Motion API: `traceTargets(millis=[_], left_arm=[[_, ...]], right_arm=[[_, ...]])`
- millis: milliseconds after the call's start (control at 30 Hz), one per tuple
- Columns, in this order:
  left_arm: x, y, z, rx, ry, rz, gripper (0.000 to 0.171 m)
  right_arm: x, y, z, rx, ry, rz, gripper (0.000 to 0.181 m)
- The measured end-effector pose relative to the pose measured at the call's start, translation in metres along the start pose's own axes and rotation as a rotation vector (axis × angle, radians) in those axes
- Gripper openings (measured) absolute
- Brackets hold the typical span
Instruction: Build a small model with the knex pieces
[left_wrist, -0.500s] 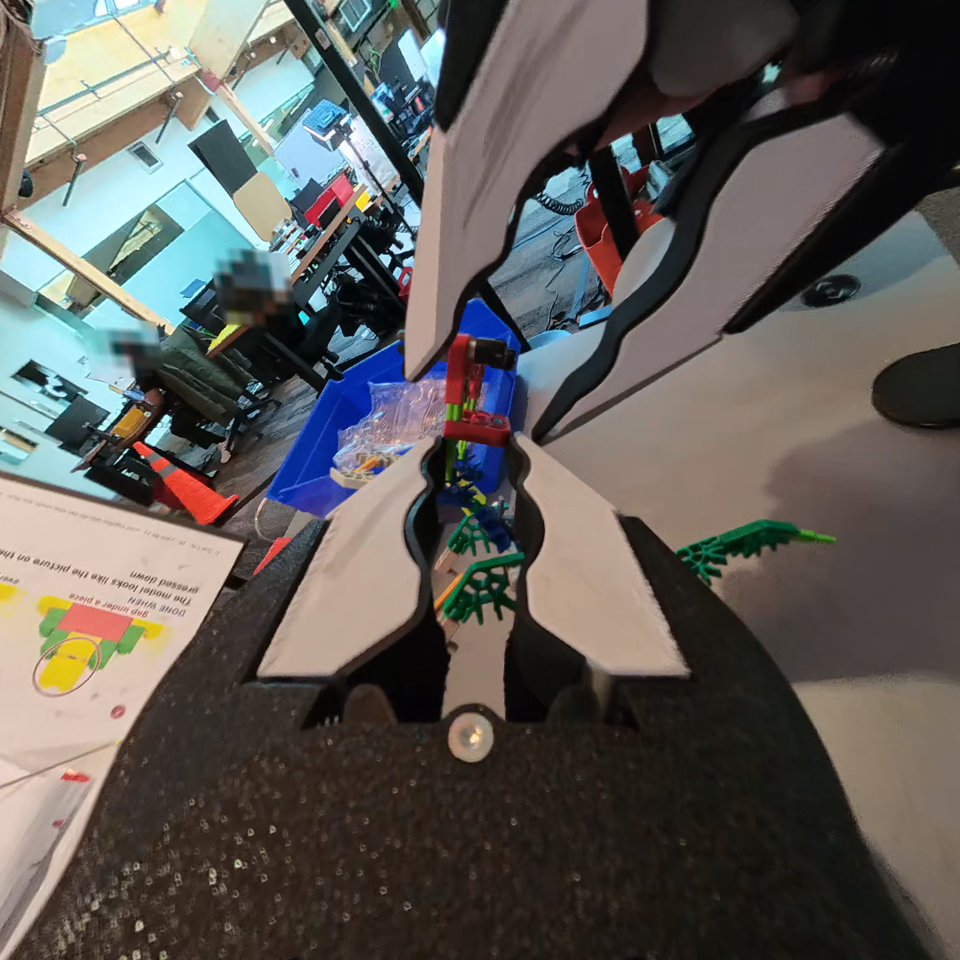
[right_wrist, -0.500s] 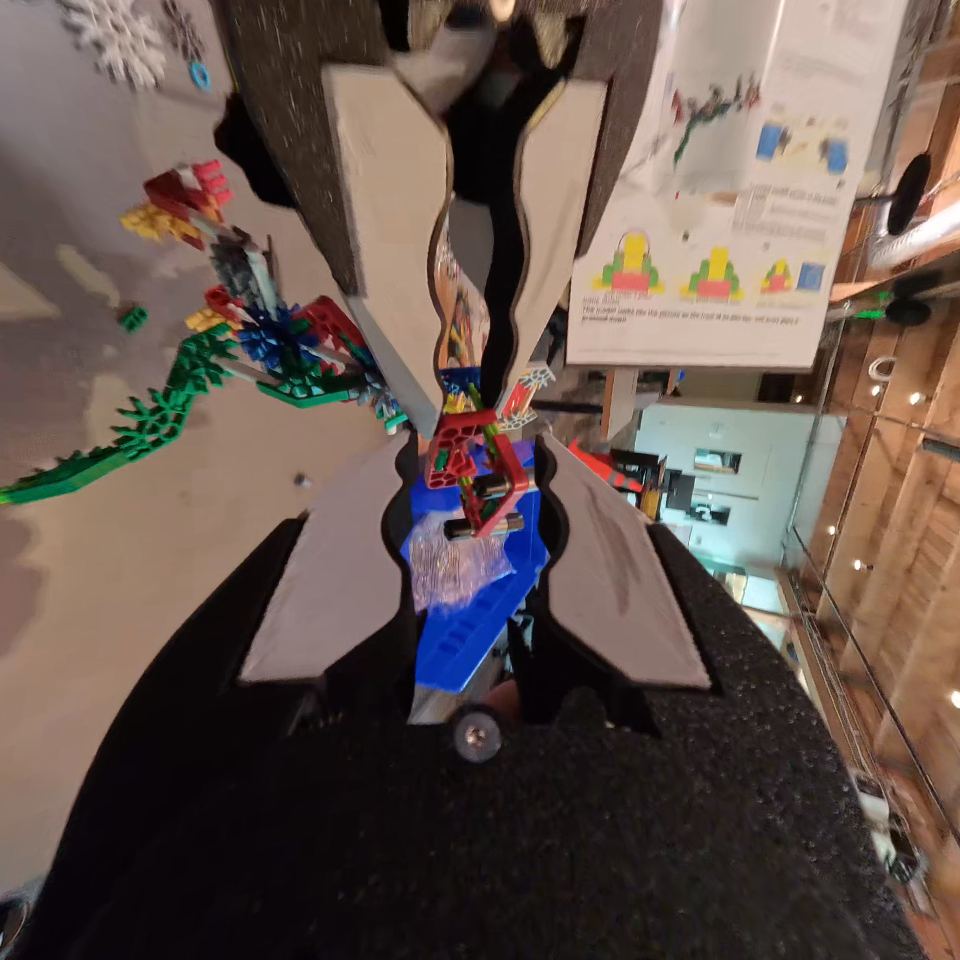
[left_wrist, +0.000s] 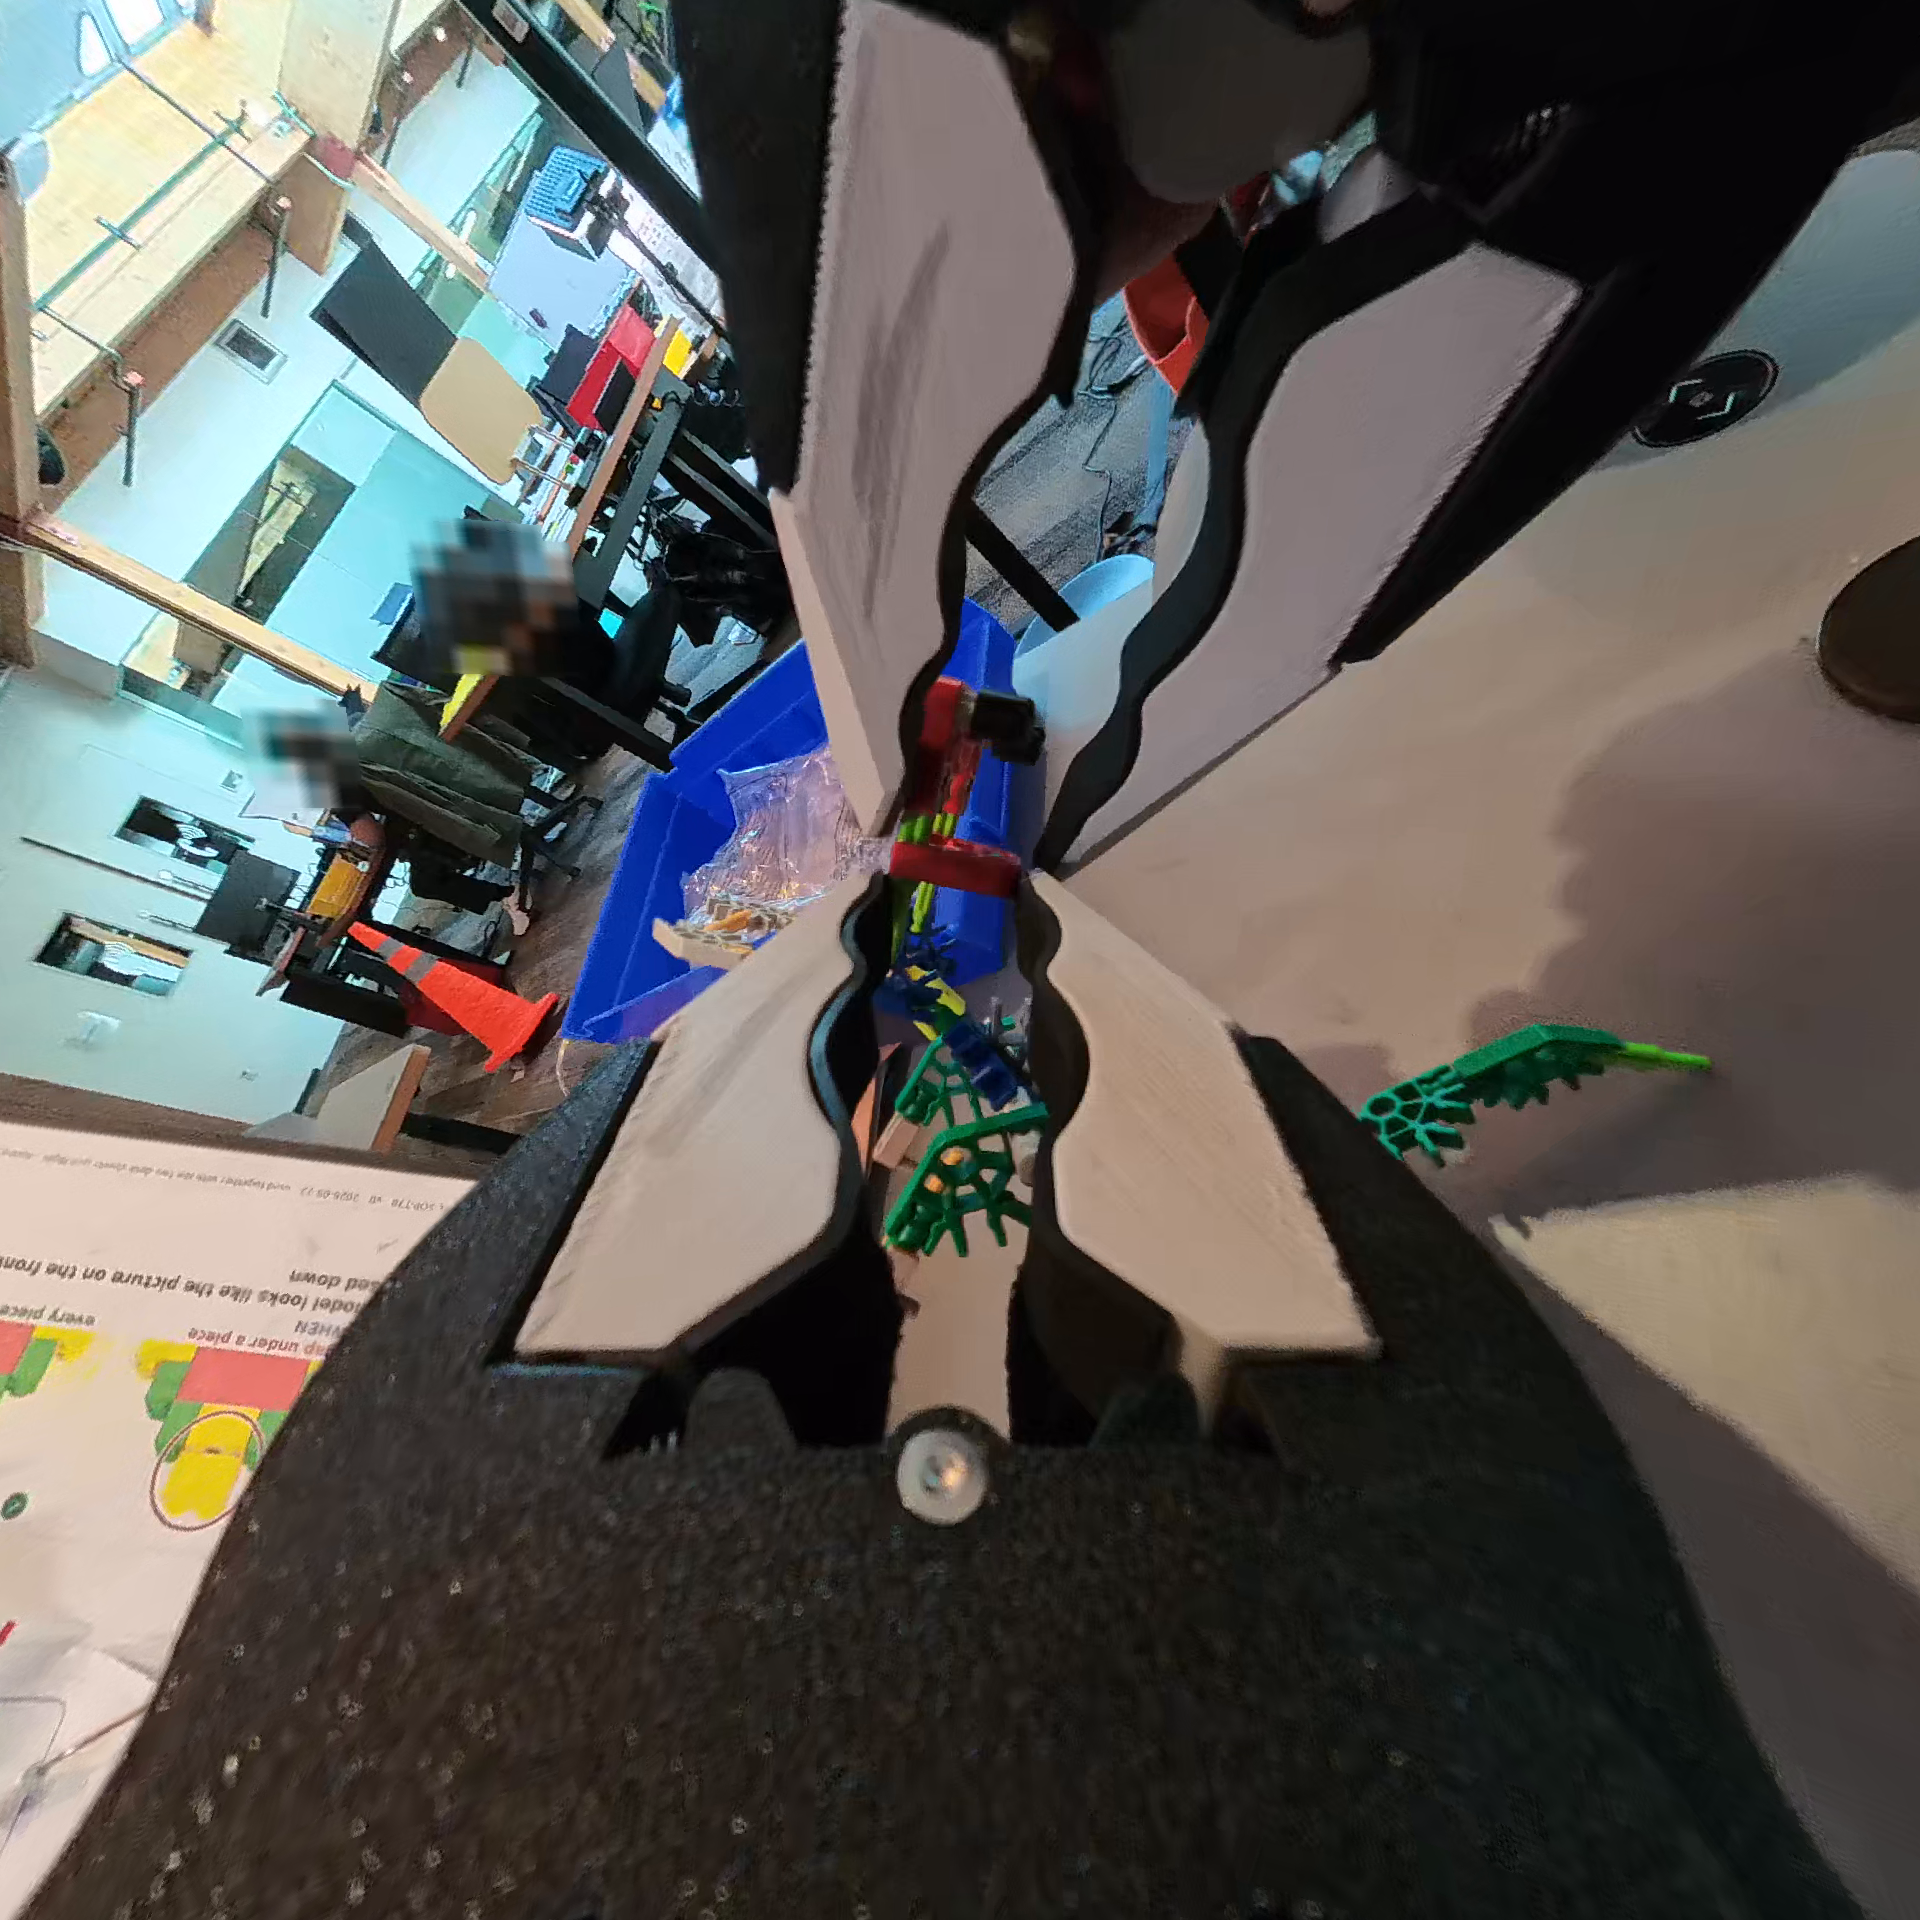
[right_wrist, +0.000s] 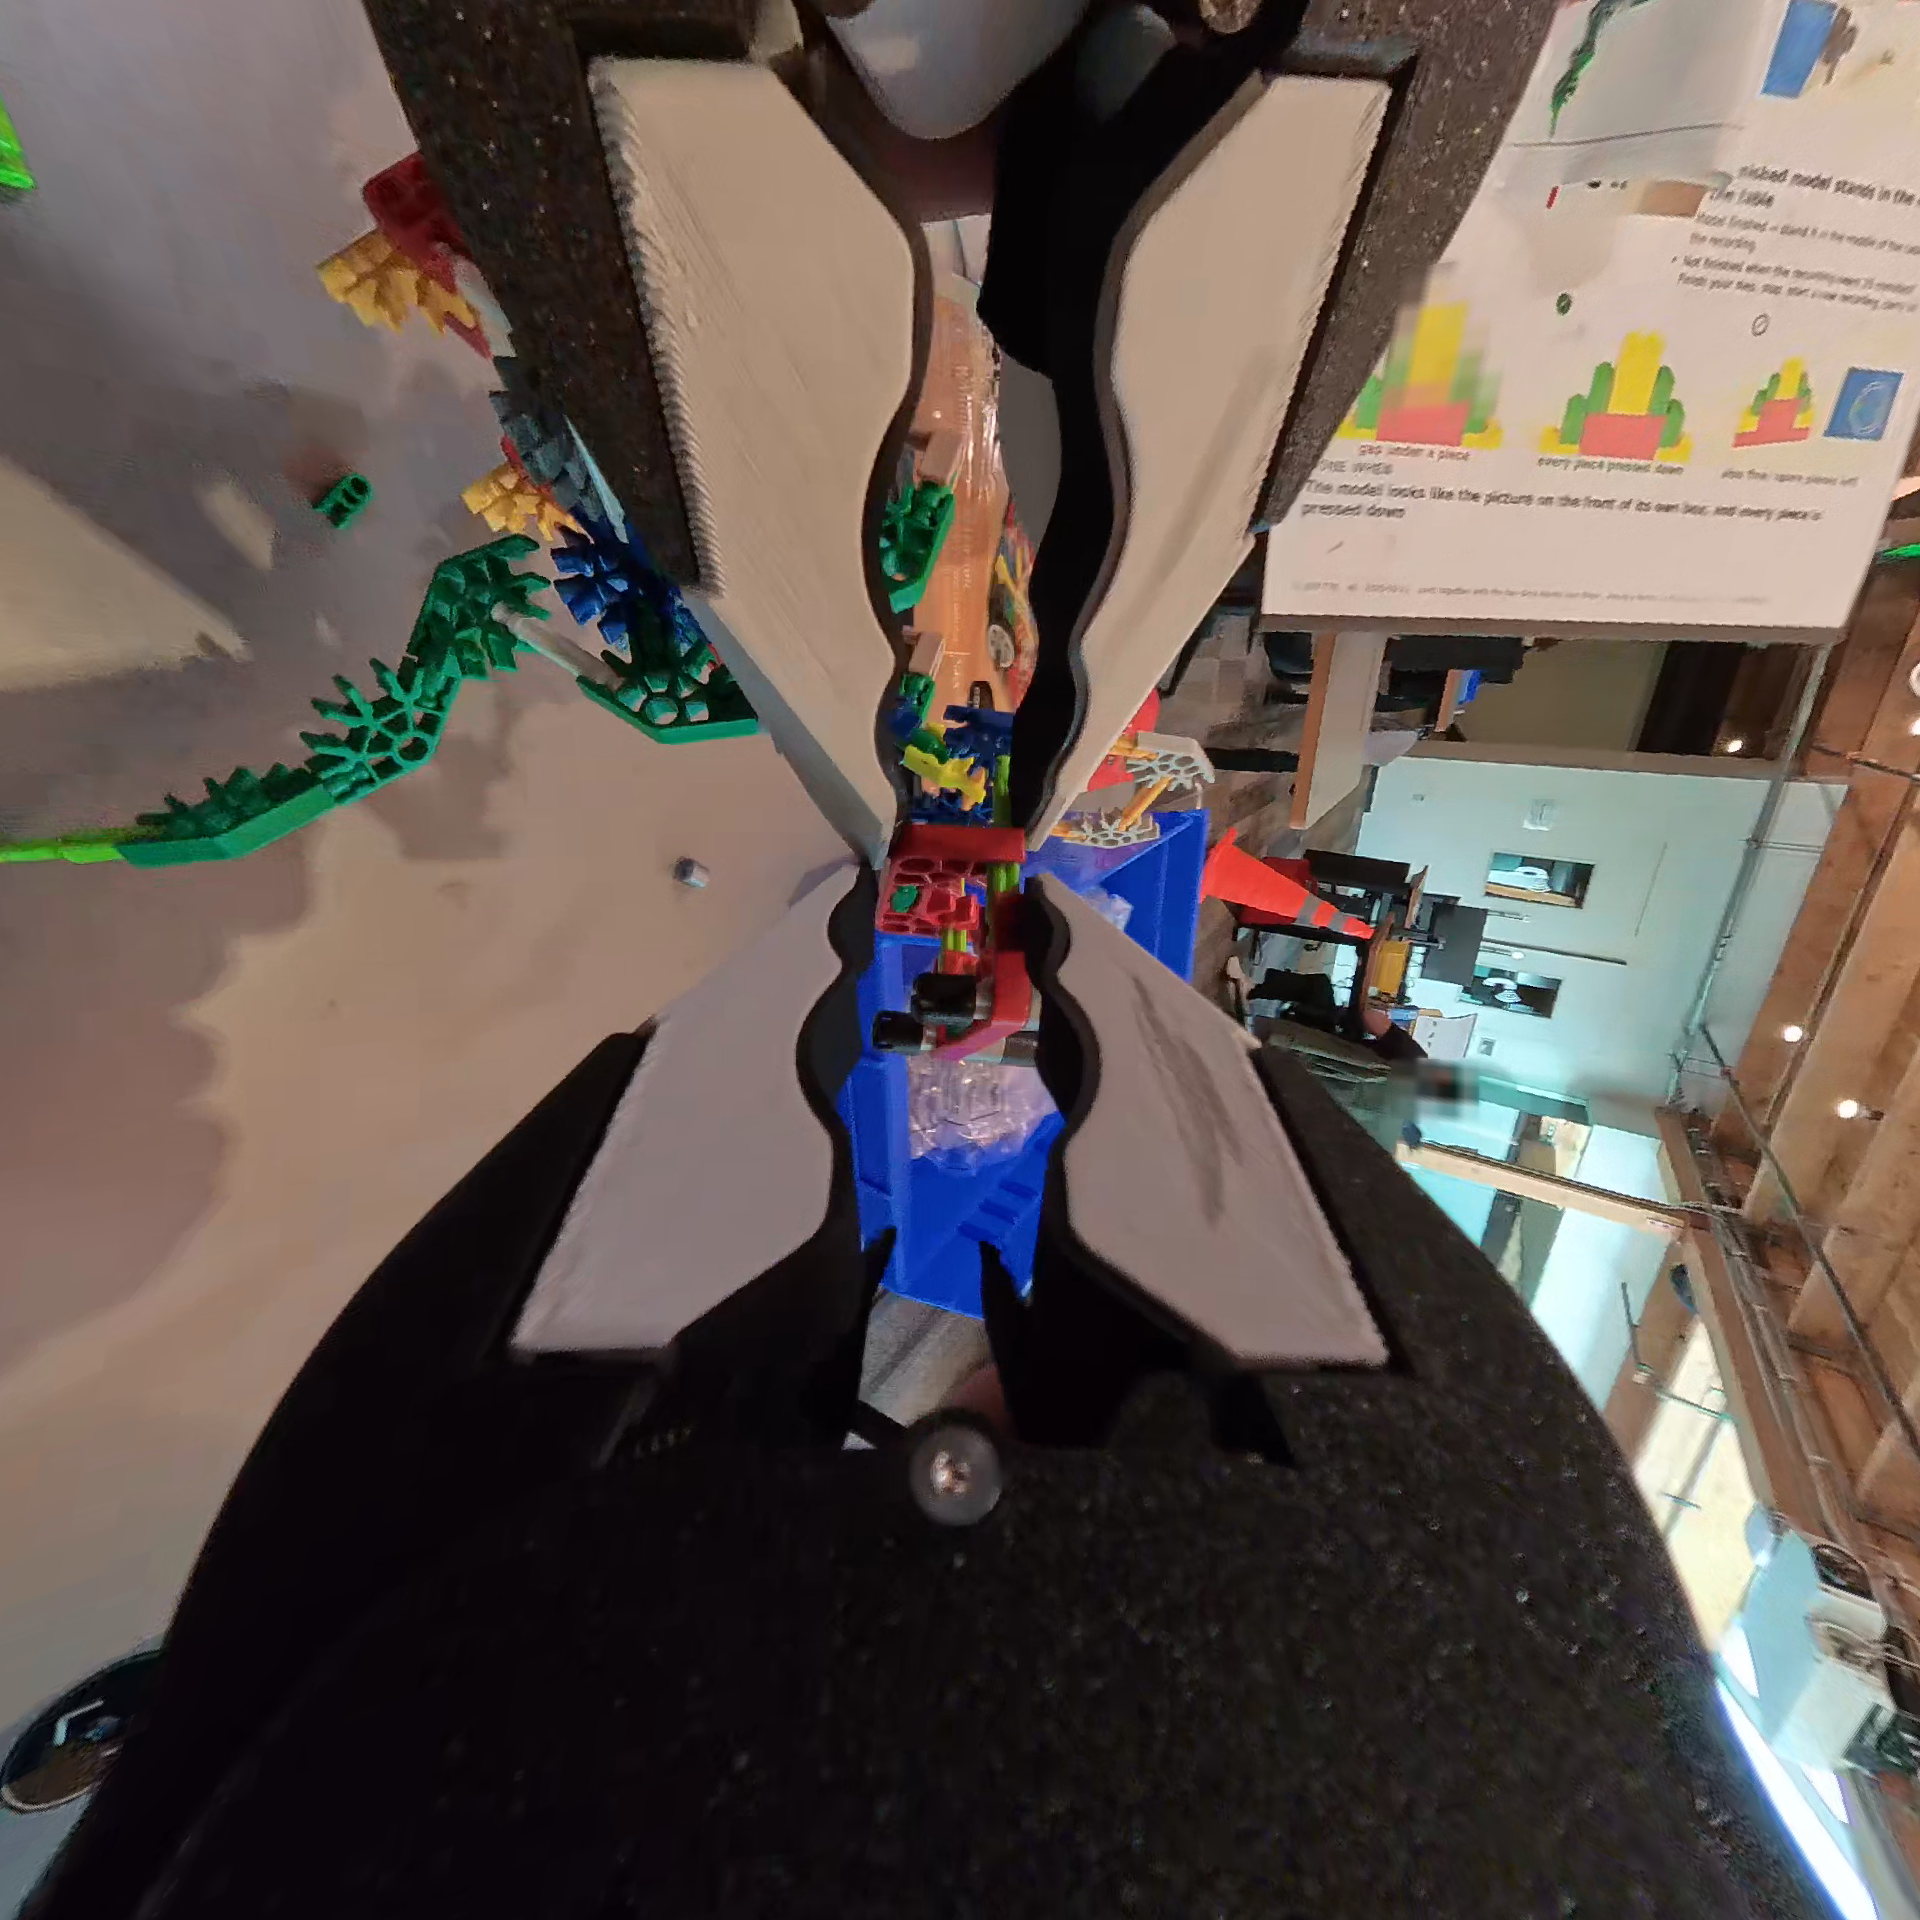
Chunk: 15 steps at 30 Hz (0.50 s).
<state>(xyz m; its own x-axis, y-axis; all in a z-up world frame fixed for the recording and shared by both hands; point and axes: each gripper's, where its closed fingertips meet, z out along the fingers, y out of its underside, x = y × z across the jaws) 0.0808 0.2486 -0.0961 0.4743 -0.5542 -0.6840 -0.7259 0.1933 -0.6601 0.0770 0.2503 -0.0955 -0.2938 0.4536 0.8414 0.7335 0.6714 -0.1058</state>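
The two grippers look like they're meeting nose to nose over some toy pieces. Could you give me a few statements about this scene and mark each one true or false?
1. Both grippers close on the same small red construction piece. True: the left gripper and the right gripper meet on it tip to tip.
2. The bin behind the piece is yellow. False: the bin is blue.
3. A green chain of connector pieces lies on the table. True.
4. The traffic cone in the background is green. False: the cone is orange.
5. A clear plastic bag sits in the bin. True.
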Motion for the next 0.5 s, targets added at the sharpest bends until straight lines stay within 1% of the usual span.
traceTargets(millis=[67, 100, 167, 233, 333, 400, 433, 500], left_arm=[[0.003, 0.002, 0.002, -0.006, -0.005, 0.008, 0.019], [0.004, 0.003, 0.003, -0.006, -0.013, 0.021, 0.019], [0.011, 0.004, 0.006, -0.008, 0.002, 0.02, 0.018], [0.011, 0.008, 0.008, -0.015, -0.016, 0.026, 0.019], [0.009, 0.01, 0.008, -0.016, -0.001, 0.004, 0.019], [0.01, 0.01, 0.007, -0.026, 0.008, 0.003, 0.02], [0.01, 0.01, 0.007, -0.029, 0.009, 0.009, 0.02], [0.01, 0.01, 0.007, -0.03, 0.008, 0.018, 0.019]], right_arm=[[-0.001, 0.002, 0.002, 0.01, 0.017, 0.023, 0.019], [0.002, 0.002, 0.002, 0.02, 0.04, 0.051, 0.002], [-0.002, 0.004, 0.002, 0.035, 0.006, 0.08, 0.001], [-0.003, 0.006, 0.005, 0.027, 0.023, 0.07, 0.004], [0.0, 0.006, 0.006, 0.031, 0.065, 0.082, 0.009], [-0.001, 0.007, 0.005, 0.02, 0.061, 0.081, 0.03], [-0.004, 0.006, 0.003, 0.022, 0.031, 0.086, 0.041], [-0.009, 0.004, 0.002, 0.026, -0.004, 0.059, 0.04]])
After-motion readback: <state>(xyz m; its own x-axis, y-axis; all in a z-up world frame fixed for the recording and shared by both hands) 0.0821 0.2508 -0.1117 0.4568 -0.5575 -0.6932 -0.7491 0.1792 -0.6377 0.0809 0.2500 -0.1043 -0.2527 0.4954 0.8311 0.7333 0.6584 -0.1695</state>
